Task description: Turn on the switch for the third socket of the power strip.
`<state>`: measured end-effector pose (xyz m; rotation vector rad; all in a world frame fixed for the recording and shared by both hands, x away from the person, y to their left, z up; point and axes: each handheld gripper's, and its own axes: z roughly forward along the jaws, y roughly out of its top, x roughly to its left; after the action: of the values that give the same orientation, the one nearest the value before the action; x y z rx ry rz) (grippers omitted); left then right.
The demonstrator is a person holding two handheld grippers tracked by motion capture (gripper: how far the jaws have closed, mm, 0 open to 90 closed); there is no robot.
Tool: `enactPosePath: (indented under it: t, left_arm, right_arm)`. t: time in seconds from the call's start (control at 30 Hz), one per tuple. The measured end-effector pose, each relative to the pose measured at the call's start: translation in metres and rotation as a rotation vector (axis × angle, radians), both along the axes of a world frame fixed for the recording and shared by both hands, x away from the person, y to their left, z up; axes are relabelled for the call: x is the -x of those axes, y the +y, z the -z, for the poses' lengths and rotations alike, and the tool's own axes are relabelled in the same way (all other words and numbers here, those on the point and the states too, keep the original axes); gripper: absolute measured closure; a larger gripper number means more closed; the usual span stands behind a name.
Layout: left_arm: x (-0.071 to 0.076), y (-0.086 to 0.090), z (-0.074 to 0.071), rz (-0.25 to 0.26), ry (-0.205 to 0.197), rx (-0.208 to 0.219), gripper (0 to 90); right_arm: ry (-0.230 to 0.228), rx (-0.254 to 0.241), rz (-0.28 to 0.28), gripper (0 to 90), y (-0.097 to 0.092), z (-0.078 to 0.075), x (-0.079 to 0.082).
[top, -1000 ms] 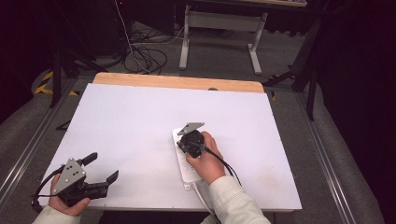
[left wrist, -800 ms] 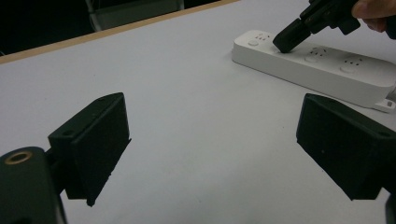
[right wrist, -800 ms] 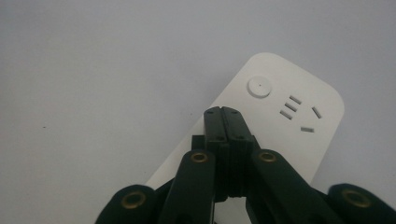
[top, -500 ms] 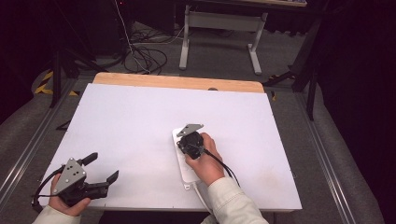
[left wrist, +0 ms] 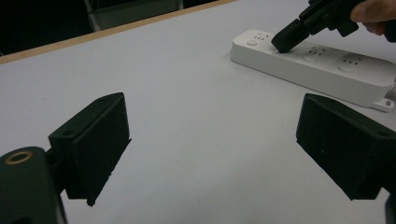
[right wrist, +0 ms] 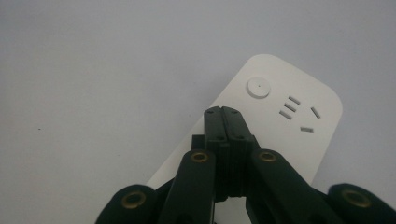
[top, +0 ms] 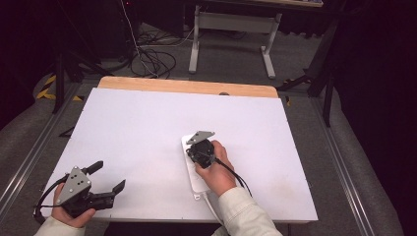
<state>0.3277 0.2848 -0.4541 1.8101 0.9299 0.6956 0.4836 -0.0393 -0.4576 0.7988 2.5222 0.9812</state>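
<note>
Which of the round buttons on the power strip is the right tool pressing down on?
The right tool, jaws shut, touches the power strip at the second button from the far end; the end button sits uncovered just beyond its tips.

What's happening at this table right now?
A person holds a gripper in each hand over a white table. The right gripper, jaws shut together, presses its tip on a white power strip, near the round button at one end. The left gripper waits open at the near left, holding nothing.
</note>
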Motion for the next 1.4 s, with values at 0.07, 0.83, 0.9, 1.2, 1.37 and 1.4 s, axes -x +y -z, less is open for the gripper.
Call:
enactPosePath:
  t: [0.07, 0.83, 0.9, 1.2, 1.37, 1.4]
  left_arm:
    - [0.0, 0.0, 0.0, 0.0, 0.001, 0.0, 10.1]
    - [-0.001, 0.0, 0.0, 0.001, -0.002, -0.001, 10.1]
    - [-0.001, 0.0, 0.0, 0.003, 0.001, 0.0, 10.1]
    - [-0.001, 0.0, 0.0, 0.004, -0.001, 0.0, 10.1]
    - [-0.001, 0.0, 0.0, 0.003, 0.0, 0.0, 10.1]
    - [-0.001, 0.0, 0.0, 0.004, 0.002, 0.002, 10.1]
  right_arm:
    - [-0.002, 0.003, -0.002, 90.0, 0.0, 0.0, 0.0]
    - [0.014, -0.078, -0.034, 90.0, -0.005, -0.019, 0.008]
    - [0.006, -0.085, -0.039, 90.0, -0.006, -0.021, 0.009]
    - [-0.014, -0.103, -0.057, 90.0, -0.006, -0.034, 0.016]
    - [-0.022, -0.103, -0.068, 89.4, -0.006, -0.036, 0.017]
    - [-0.028, -0.112, -0.068, 89.0, -0.006, -0.038, 0.019]
